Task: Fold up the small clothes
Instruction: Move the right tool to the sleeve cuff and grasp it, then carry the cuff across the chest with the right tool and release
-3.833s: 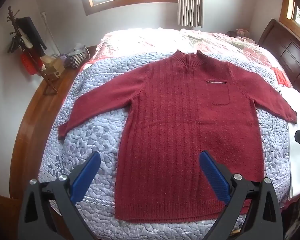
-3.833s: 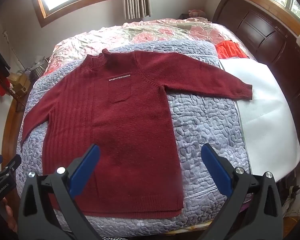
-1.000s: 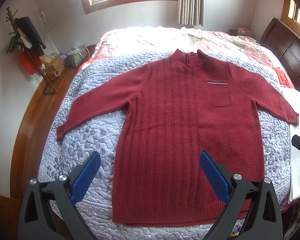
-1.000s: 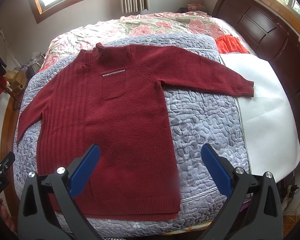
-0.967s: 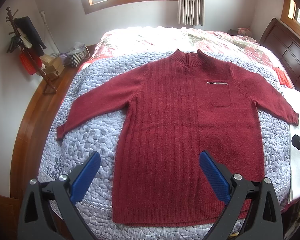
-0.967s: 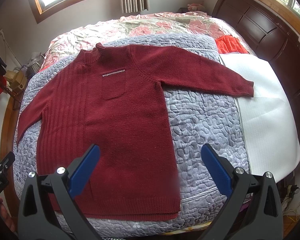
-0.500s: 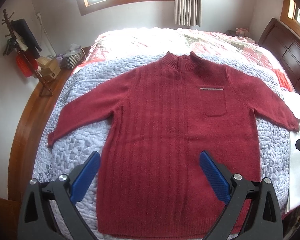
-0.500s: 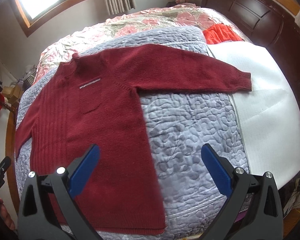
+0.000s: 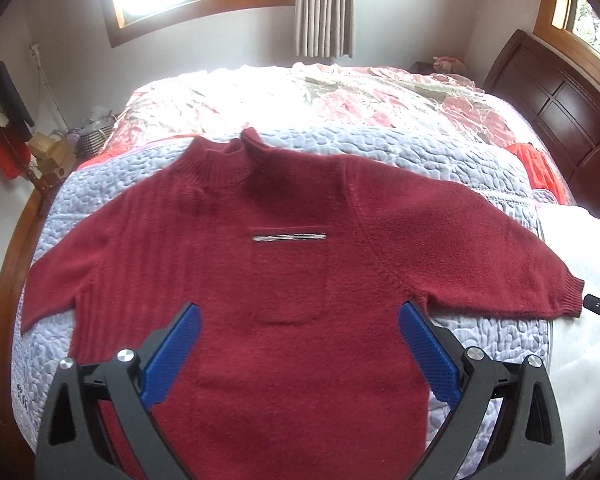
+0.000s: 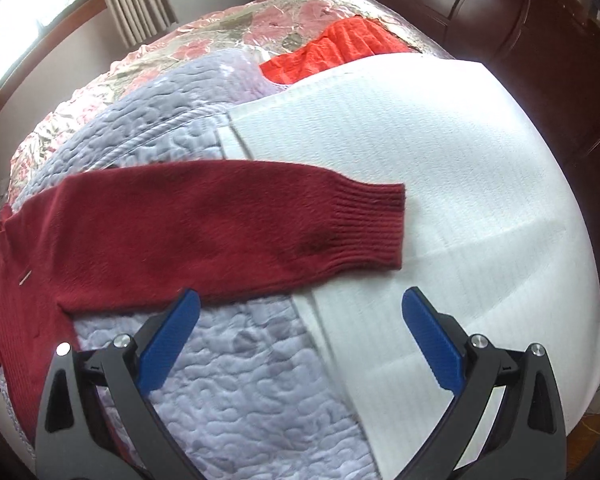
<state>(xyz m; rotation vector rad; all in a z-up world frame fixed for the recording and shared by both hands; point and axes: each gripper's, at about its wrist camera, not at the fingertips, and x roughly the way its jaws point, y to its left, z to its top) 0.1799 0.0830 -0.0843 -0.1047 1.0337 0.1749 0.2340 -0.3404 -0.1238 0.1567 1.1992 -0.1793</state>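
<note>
Left wrist view: the red sweater is seen spread flat on the bed, collar toward the window side, sleeves stretched crosswise toward the bed's side edges. The left gripper is held over its body, jaws wide and empty. The right gripper is held just short of the ribbed cuff, which lies on the white sheet, jaws likewise wide.

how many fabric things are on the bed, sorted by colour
dark red: 1, the sweater
orange-red: 1, the knit garment near the headboard
lavender: 1, the quilted blanket
white: 1, the sheet
pink floral: 1, the bedspread
total: 5
</note>
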